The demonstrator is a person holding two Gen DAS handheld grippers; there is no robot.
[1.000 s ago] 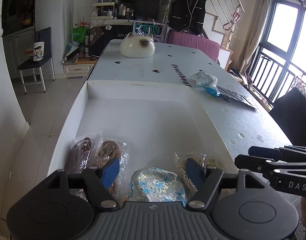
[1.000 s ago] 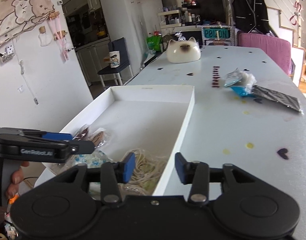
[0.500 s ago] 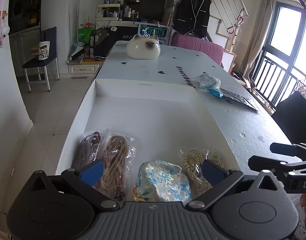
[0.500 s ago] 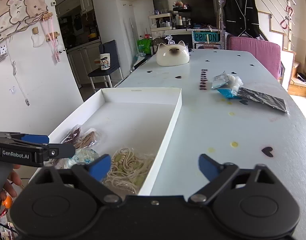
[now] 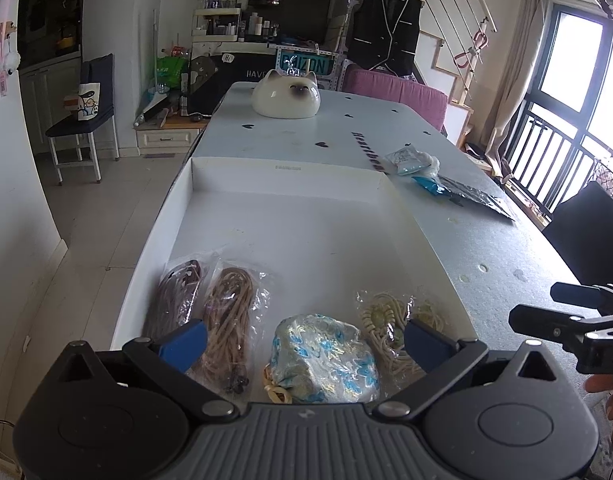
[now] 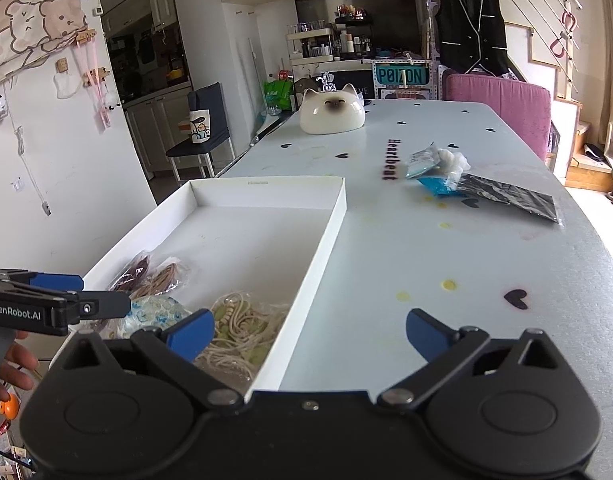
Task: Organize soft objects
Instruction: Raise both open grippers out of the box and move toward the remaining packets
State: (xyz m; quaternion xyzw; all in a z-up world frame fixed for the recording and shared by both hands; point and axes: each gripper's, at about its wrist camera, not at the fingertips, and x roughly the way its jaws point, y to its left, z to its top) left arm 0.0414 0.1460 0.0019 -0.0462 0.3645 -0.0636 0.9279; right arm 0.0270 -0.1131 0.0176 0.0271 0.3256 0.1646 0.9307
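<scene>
A shallow white box [image 5: 290, 168] [image 6: 330, 216] lies on the table. At its near end lie a dark brown cord bag [image 5: 174, 300], a tan cord bag [image 5: 230, 312] [image 6: 162, 276], a blue-and-white floral pouch [image 5: 326, 356] [image 6: 154, 312] and a cream bead-and-cord bag [image 5: 386, 320] [image 6: 242, 320]. My left gripper [image 5: 304, 340] is open and empty, held back above the pouch. My right gripper [image 6: 308, 330] is open and empty, over the box's right wall near its front corner. A pale blue and white packet [image 5: 412, 158] [image 6: 436, 162] lies on the table to the right.
A blue packet [image 6: 438, 186] and a black foil bag [image 5: 474, 196] [image 6: 510, 196] lie by the pale packet. A white cat-shaped bowl [image 5: 286, 94] [image 6: 332, 112] stands at the table's far end. A chair [image 5: 82, 112] stands on the floor at left.
Both grippers opened wide and pulled back a little from the box's near end. The bagged items in the box stayed in place.
</scene>
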